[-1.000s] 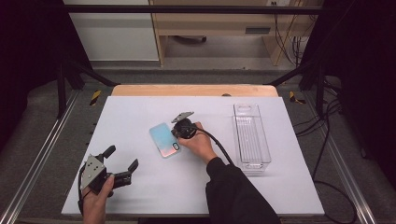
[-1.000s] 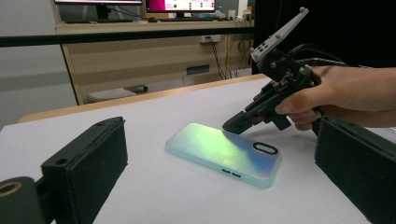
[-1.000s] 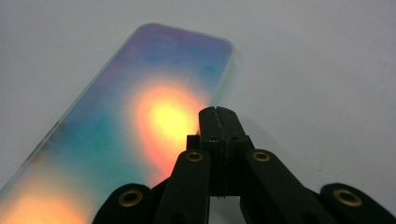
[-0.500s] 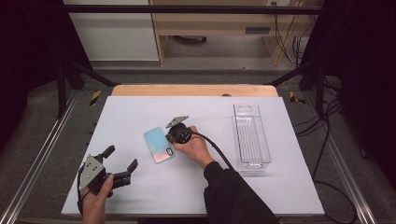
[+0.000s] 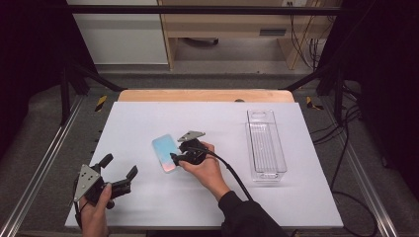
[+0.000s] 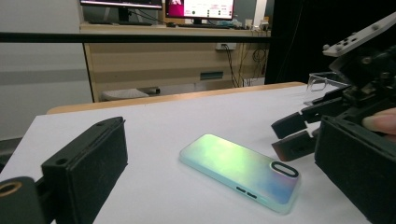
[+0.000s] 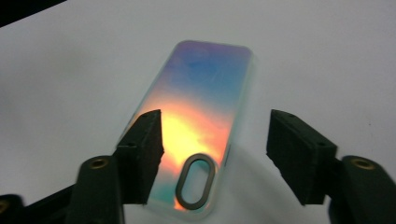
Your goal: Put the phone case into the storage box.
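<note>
An iridescent phone case (image 5: 165, 152) lies flat on the white table, back up, its oval camera ring toward my right gripper. My right gripper (image 5: 174, 158) is open at the case's right end. In the right gripper view the case (image 7: 205, 107) runs away between the spread jaws of that gripper (image 7: 215, 140); the left fingertip (image 7: 147, 135) overlaps the case's edge, the right one stands clear of it. My left gripper (image 5: 119, 166) rests open near the front left, holding nothing. The left gripper view looks between wide jaws (image 6: 219, 179) at the case (image 6: 238, 168) and the right gripper (image 6: 299, 135) behind it.
A clear plastic tray (image 5: 267, 148) lies lengthwise on the right side of the white table top (image 5: 207, 113). Metal frame rails (image 5: 44, 163) run along both sides. A wooden strip (image 5: 205, 95) edges the table's far side.
The right gripper has moved left and toward the near edge, and the phone case has slid the same way with it. The left gripper has stayed put.
</note>
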The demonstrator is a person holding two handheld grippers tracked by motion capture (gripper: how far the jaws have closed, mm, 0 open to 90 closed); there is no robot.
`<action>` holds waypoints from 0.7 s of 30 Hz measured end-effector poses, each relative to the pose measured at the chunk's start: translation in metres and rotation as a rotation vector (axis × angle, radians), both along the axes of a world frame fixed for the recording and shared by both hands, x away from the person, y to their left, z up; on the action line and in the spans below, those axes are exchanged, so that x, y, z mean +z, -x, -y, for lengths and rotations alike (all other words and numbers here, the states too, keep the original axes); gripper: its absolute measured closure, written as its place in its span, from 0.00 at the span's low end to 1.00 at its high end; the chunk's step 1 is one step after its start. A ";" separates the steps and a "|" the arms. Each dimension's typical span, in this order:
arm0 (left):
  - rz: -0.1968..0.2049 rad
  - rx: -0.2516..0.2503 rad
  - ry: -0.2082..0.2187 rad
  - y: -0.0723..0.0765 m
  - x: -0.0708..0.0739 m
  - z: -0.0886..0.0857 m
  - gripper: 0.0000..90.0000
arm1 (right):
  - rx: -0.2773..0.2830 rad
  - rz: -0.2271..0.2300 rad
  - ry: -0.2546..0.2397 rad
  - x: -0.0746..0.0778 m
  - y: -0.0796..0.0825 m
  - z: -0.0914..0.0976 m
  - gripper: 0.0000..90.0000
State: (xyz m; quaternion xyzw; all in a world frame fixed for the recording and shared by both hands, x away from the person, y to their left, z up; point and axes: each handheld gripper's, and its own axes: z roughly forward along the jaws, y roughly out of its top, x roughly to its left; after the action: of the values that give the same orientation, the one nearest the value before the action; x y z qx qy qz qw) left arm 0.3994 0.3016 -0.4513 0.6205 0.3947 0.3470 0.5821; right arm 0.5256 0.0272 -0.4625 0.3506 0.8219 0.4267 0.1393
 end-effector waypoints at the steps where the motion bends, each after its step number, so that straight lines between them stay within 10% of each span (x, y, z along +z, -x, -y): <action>1: 0.000 0.000 0.000 0.000 0.000 0.000 0.02 | 0.000 0.000 0.000 0.000 0.000 0.000 0.35; 9: -0.001 0.003 -0.004 0.000 0.000 0.000 0.02 | -0.083 0.013 0.017 -0.001 0.022 -0.014 0.09; 21: -0.002 0.001 -0.008 0.000 0.000 0.000 0.02 | -0.098 -0.012 0.038 -0.015 0.026 -0.036 0.08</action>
State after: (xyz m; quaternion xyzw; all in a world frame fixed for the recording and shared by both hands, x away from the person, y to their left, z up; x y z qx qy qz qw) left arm 0.3994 0.3017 -0.4512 0.6229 0.3942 0.3485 0.5789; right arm 0.4998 0.0628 -0.4778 0.3903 0.8124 0.4018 0.1620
